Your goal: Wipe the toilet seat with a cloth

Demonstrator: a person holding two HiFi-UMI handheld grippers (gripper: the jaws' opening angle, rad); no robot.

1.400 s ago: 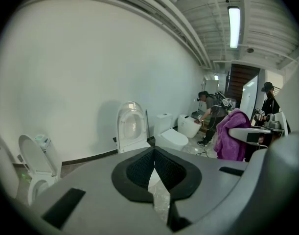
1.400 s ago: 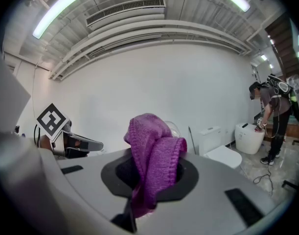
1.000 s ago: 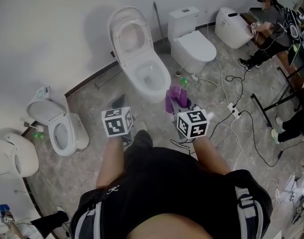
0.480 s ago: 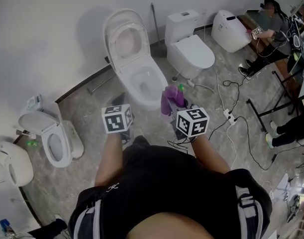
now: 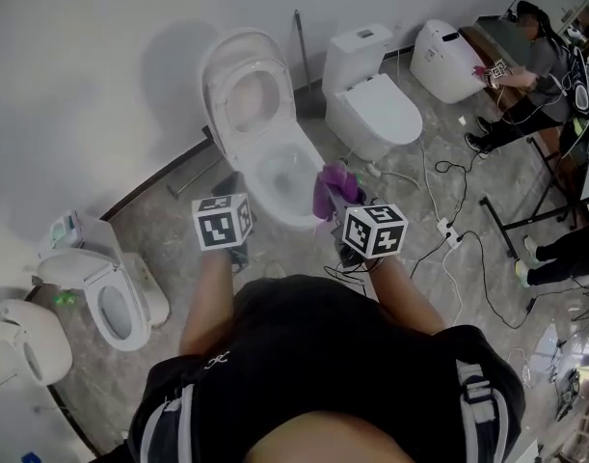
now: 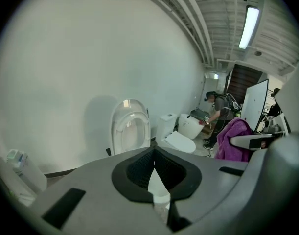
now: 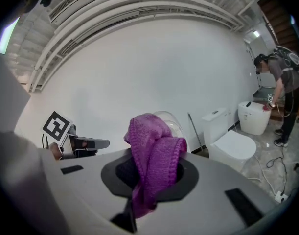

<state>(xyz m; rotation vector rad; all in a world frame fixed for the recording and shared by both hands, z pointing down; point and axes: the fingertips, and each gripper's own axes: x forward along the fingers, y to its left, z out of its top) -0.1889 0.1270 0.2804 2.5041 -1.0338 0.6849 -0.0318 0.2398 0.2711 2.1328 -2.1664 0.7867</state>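
A white toilet (image 5: 275, 162) with its lid and seat raised stands against the wall, just ahead of both grippers. My right gripper (image 5: 340, 205) is shut on a bunched purple cloth (image 5: 333, 187), which hangs by the bowl's right rim. The cloth (image 7: 154, 155) fills the right gripper (image 7: 150, 176) jaws in the right gripper view. My left gripper (image 5: 230, 189) is shut and empty, near the bowl's left side. In the left gripper view the left gripper (image 6: 154, 179) points at the raised lid (image 6: 131, 130), and the cloth (image 6: 233, 142) shows at the right.
A second toilet (image 5: 376, 99) with a shut lid stands to the right, a third toilet (image 5: 448, 54) beyond it where a person (image 5: 540, 51) bends. Two small toilets (image 5: 111, 297) sit at the left. Cables and a power strip (image 5: 446, 228) lie on the floor at right.
Both grippers and the person have come forward toward the open toilet, which now lies closer. The cloth now reaches the bowl's right rim. Neither gripper's jaws changed.
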